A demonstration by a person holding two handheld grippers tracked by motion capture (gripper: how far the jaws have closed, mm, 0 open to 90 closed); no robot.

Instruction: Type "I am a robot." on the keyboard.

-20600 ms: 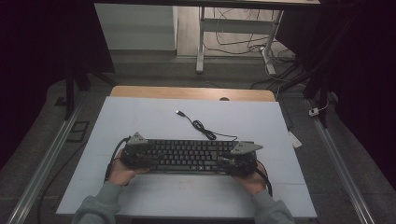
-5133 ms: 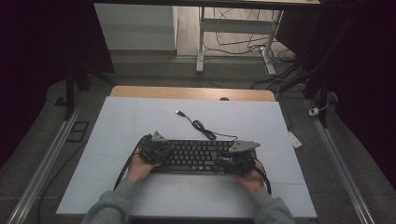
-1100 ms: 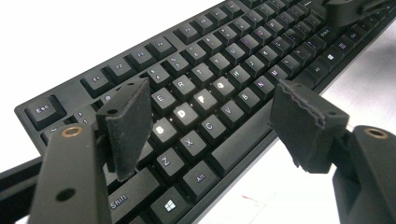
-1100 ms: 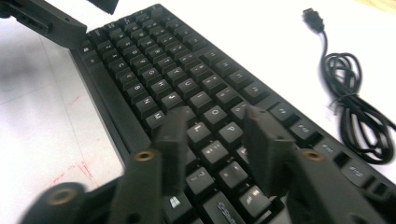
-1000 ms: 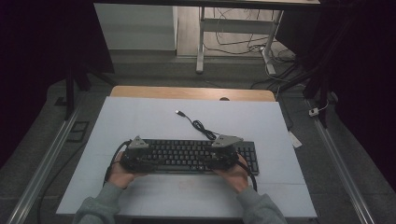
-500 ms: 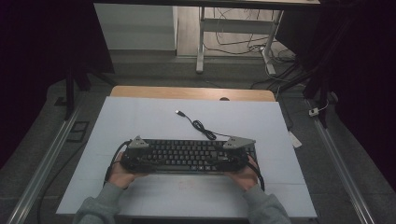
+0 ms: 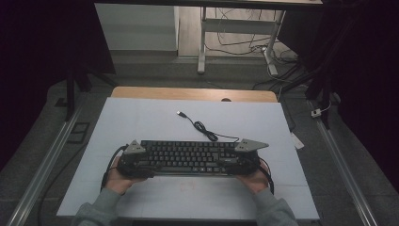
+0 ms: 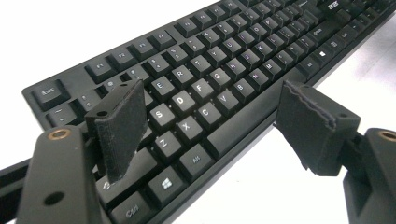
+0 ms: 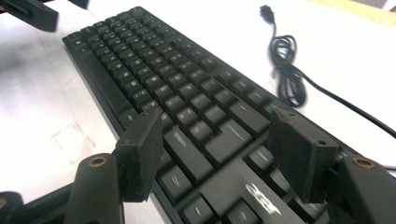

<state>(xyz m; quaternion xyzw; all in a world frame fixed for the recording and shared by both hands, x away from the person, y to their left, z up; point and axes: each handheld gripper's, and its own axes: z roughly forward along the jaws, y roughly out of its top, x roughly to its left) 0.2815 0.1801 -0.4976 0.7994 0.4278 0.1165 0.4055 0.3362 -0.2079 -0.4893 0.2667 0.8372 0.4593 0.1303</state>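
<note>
White table (image 7: 141, 117), dark room around. Left gripper (image 7: 133, 159) at keyboard's 9 o'clock end, jaws wide apart, gripping nothing. Keyboard (image 7: 188, 157) flat at table centre-front; coiled cable (image 7: 202, 127) at its 12 o'clock. Right gripper (image 7: 244, 157) at 3 o'clock end, jaws spread, empty.

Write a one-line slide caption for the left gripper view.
Left gripper open above the left end of a black keyboard, one jaw over the keys, the other beyond its front edge, on a white table.
</note>
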